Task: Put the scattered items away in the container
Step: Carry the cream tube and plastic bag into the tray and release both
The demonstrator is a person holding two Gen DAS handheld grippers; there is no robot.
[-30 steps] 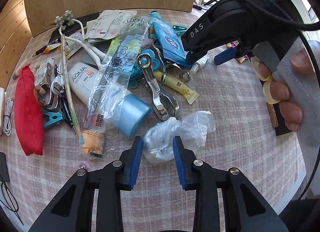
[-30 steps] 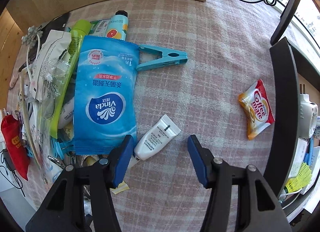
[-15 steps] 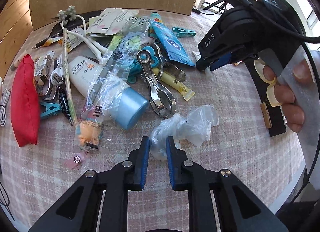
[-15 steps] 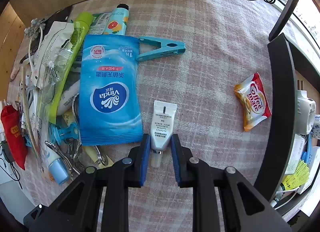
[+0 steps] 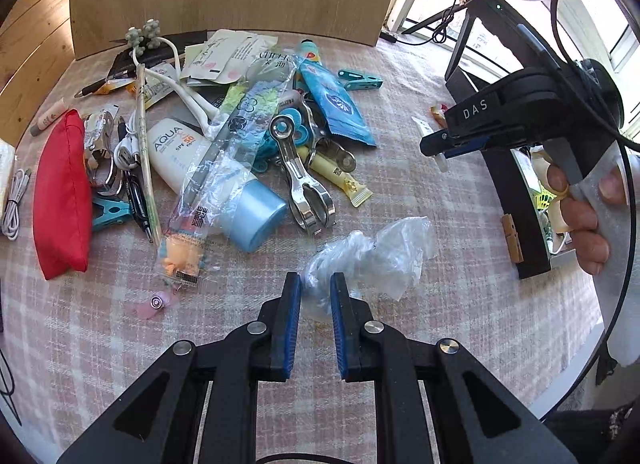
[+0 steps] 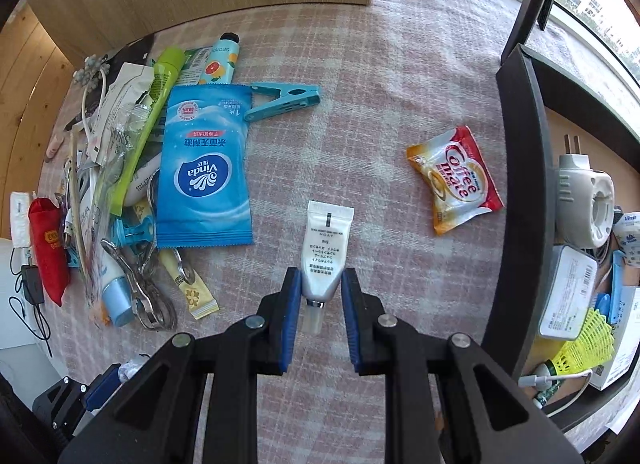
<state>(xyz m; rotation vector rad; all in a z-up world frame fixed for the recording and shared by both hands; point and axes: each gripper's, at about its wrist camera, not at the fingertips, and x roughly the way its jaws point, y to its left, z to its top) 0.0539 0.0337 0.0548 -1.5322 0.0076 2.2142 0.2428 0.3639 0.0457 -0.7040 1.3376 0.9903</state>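
The left hand-held gripper (image 5: 315, 295) is clenched on a crumpled clear plastic bag (image 5: 374, 254), its blue pads pressing the bag's bunched end while the rest of the bag spreads out beyond the fingertips over the pink checked tabletop (image 5: 420, 192). The right hand-held gripper (image 6: 320, 288) is clamped on the neck of a small silver-white squeeze tube (image 6: 325, 254), the tube's crimped flat end pointing away from the pads and its translucent cap sitting between the fingers. Taking that tube as the landmark, a blue Vinda wet-wipe sachet (image 6: 204, 168) lies just to its left, with a teal plastic clothes peg (image 6: 284, 100) beyond the sachet's far corner; a red and orange Coffee-mate sachet (image 6: 456, 180) lies to the tube's right, apart from it. Farther right stands the dark-walled container (image 6: 528, 168), already holding a white plug-in device (image 6: 584, 200) and a yellow shuttlecock (image 6: 588, 344). Left of the sachet, a heap of scattered things includes a metal tong-like clip (image 6: 144, 288) and a red fabric pouch (image 6: 50, 248)
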